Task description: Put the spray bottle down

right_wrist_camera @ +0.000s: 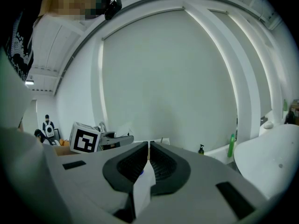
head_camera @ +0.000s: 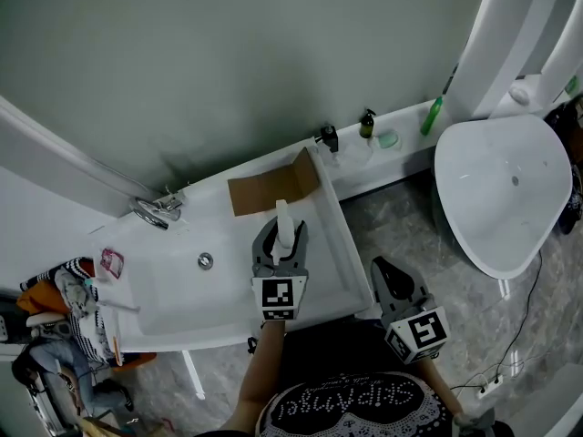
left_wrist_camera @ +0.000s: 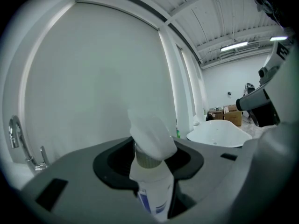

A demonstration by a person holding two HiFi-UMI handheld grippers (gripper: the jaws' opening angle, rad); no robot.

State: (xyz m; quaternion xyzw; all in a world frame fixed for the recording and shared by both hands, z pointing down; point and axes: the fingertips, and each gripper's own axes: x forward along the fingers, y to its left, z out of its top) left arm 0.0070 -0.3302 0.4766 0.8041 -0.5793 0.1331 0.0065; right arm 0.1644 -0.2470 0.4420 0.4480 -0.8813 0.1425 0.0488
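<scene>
A white spray bottle (head_camera: 285, 218) stands upright between the jaws of my left gripper (head_camera: 280, 237), over the right part of the white bathtub (head_camera: 164, 303). In the left gripper view the bottle (left_wrist_camera: 152, 176) leans against the left jaw, and a dark gap shows at its right side, so the left gripper (left_wrist_camera: 150, 158) is open around it. Whether the bottle's base rests on the tub is hidden. My right gripper (head_camera: 390, 280) hangs outside the tub's right rim. It (right_wrist_camera: 148, 149) is shut on a folded white wipe (right_wrist_camera: 142, 192).
A cardboard sheet (head_camera: 271, 189) lies at the tub's far end, with a chrome tap (head_camera: 155, 212) and drain (head_camera: 206, 261) to the left. A second white tub (head_camera: 506, 189) stands at the right. A ledge holds a green bottle (head_camera: 431, 116) and a dark pump bottle (head_camera: 366, 124). Clothes (head_camera: 68, 289) pile at the left.
</scene>
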